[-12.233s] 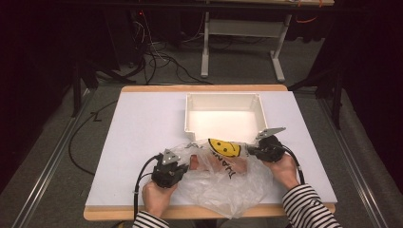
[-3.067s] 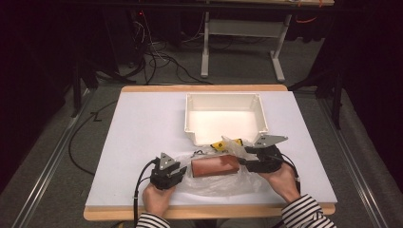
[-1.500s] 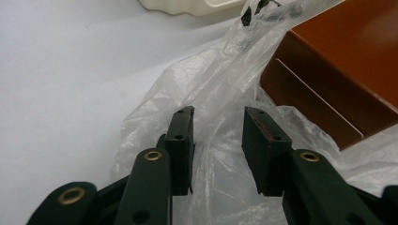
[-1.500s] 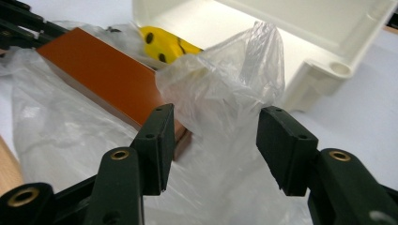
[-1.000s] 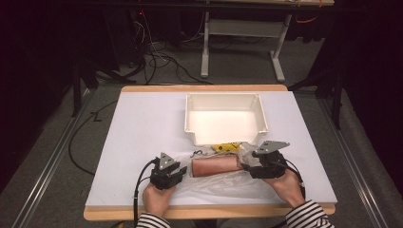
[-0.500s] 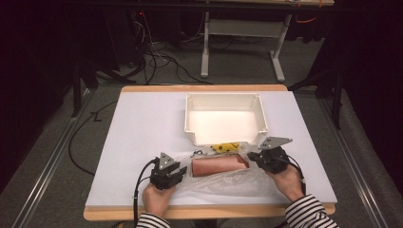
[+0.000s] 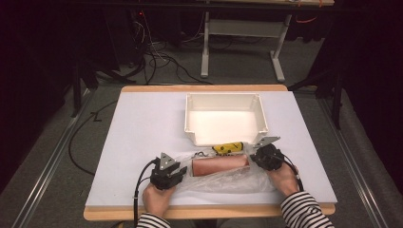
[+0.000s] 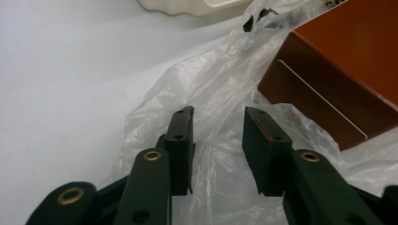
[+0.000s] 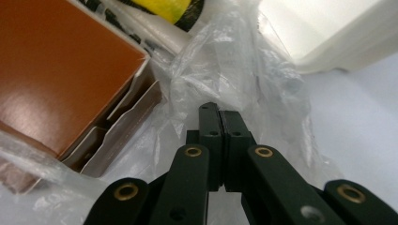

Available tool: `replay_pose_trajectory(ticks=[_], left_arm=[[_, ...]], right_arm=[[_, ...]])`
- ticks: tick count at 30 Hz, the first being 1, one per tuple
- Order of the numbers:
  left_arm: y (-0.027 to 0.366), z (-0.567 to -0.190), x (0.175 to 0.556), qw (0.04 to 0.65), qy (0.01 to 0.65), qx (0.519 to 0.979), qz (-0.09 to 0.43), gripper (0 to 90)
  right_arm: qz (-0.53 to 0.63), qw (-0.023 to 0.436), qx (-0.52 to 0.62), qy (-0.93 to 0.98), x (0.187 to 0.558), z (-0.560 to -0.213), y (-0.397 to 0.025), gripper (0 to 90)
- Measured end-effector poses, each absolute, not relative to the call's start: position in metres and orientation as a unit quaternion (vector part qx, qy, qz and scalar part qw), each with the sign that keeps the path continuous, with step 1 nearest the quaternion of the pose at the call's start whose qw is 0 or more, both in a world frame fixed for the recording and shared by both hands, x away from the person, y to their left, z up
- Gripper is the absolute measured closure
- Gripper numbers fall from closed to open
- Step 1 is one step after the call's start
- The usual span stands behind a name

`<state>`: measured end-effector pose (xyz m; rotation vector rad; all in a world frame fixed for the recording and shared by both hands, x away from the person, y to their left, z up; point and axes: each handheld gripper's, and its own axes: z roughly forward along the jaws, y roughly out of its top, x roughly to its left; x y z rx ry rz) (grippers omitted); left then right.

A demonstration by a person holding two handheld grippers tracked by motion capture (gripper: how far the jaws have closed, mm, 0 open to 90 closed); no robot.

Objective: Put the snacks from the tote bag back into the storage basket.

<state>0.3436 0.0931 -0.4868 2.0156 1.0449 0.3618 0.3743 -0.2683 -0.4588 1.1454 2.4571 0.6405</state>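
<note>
A brown cardboard box [image 7: 219, 166] lies on its side inside a clear plastic bag [image 7: 228, 183] near the table's front edge. A yellow printed patch [image 7: 228, 147] on the bag shows just behind the box. My left gripper [image 7: 182, 172] rests at the bag's left end. In the left gripper view it [image 8: 217, 126] is open, with loose bag film [image 8: 187, 89] between the jaws and the box [image 8: 338, 61] ahead to the right. My right gripper [image 7: 255, 159] sits at the box's right end. In the right gripper view it [image 9: 219, 115] is shut on bag film [image 9: 234, 61], beside the box's flap end [image 9: 56, 70].
A white tray [image 7: 223, 96] with nothing in it stands just behind the bag, its front wall close to both grippers. The white table top [image 7: 142, 123] is bare to the left and far right. Cables trail from both grippers off the front edge.
My right gripper has slid right, from over the box to just past its right end, drawing the bag film with it. The left gripper has stayed put.
</note>
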Motion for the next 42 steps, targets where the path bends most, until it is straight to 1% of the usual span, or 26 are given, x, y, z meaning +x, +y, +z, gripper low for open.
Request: replay_pose_trajectory(ticks=[2,3,8,10,19,22,26,34,37,42], left_arm=[[0.093,-0.487,0.344,0.409,0.415,0.8,0.144,63.9],[0.093,-0.487,0.344,0.409,0.415,0.8,0.144,63.9],[0.093,-0.487,0.343,0.409,0.415,0.8,0.144,63.7],[0.093,-0.487,0.343,0.409,0.414,0.8,0.144,63.6],[0.093,-0.487,0.343,0.408,0.413,0.801,0.144,63.2],[0.093,-0.487,0.343,0.408,0.414,0.801,0.144,63.1],[0.093,-0.487,0.343,0.408,0.413,0.801,0.144,63.0],[0.092,-0.487,0.343,0.408,0.413,0.802,0.145,62.7],[0.092,-0.487,0.343,0.407,0.412,0.802,0.148,62.7],[0.092,-0.487,0.343,0.407,0.413,0.801,0.148,62.7]], right_arm=[[0.223,0.177,0.393,0.874,0.37,-0.458,-0.267,89.6],[0.222,0.177,0.39,0.876,0.368,-0.458,-0.268,87.9],[0.253,0.179,0.39,0.867,0.356,-0.451,-0.274,71.1],[0.27,0.18,0.389,0.862,0.35,-0.447,-0.275,66.8],[0.32,0.191,0.383,0.845,0.326,-0.424,-0.28,55.1],[0.334,0.194,0.386,0.838,0.317,-0.42,-0.283,54.3],[0.332,0.183,0.38,0.844,0.309,-0.423,-0.282,54.7],[0.291,0.152,0.399,0.856,0.309,-0.454,-0.285,55.9],[0.28,0.152,0.409,0.855,0.309,-0.464,-0.291,55.8],[0.285,0.148,0.425,0.846,0.312,-0.465,-0.3,56.5]])
